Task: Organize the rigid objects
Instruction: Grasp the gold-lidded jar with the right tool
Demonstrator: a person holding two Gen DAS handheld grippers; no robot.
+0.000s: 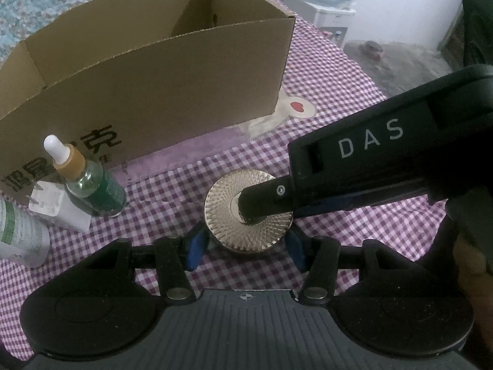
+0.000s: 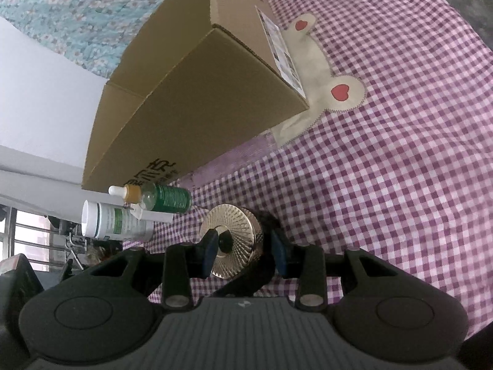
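With my left gripper's (image 1: pixel 246 246) blue fingers (image 1: pixel 197 245) pressed on the gold jar's (image 1: pixel 248 206) sides, my right gripper (image 2: pixel 243 251) pinches its lid across the top. It sits on the checked cloth (image 1: pixel 339 237), near the dropper bottle (image 1: pixel 89 178) and cardboard box (image 1: pixel 160 74).

Left wrist view: sits just behind the left tool (image 1: pixel 246 243), angled steeply down, close over the checked cloth (image 1: pixel 339 92). Cardboard box (image 1: pixel 160 92) ahead of the tool, its open top visible.

Right wrist view: sits behind the right tool (image 2: pixel 243 252), angled down, equally close, frame rolled so the box (image 2: pixel 191 108) leans.

Shared: gold ribbed jar (image 1: pixel 248 208) (image 2: pixel 234 237), box, dropper bottle (image 1: pixel 89 182) (image 2: pixel 163 199), cloth.
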